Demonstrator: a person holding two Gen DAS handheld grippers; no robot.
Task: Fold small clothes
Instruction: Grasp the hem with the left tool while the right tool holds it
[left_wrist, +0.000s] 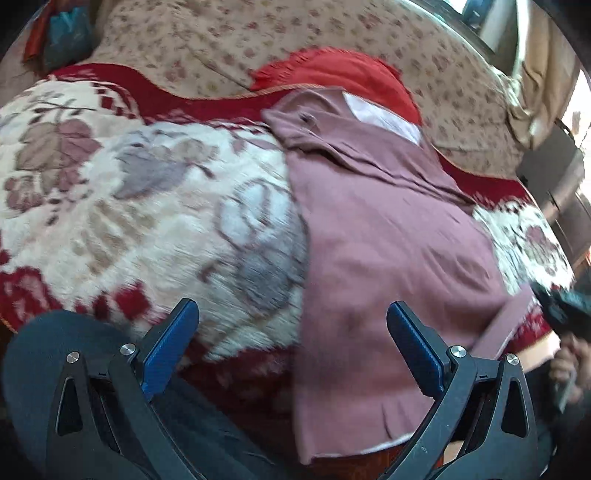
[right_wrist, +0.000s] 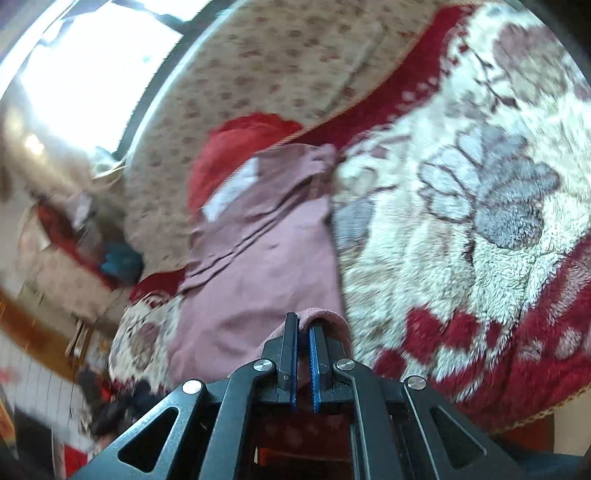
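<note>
A dusty-pink garment (left_wrist: 388, 236) lies stretched out on a fleecy red and cream floral blanket (left_wrist: 147, 206). A white label shows near its far end. My left gripper (left_wrist: 293, 317) hovers open over the garment's near left edge, with nothing between its blue pads. In the right wrist view the same pink garment (right_wrist: 258, 266) runs away from me, and my right gripper (right_wrist: 303, 321) is shut on a fold of its near edge, which bunches up over the fingertips. The right gripper (left_wrist: 561, 314) also shows at the left wrist view's right rim, pulling a strip of pink cloth.
A red cloth (left_wrist: 343, 77) lies beyond the garment's far end, on a beige flowered sheet (left_wrist: 229, 40). A bright window (right_wrist: 92, 66) fills the upper left of the right wrist view. A teal item (right_wrist: 120, 262) sits amid clutter at left. A dark trouser leg (left_wrist: 51, 347) is below my left gripper.
</note>
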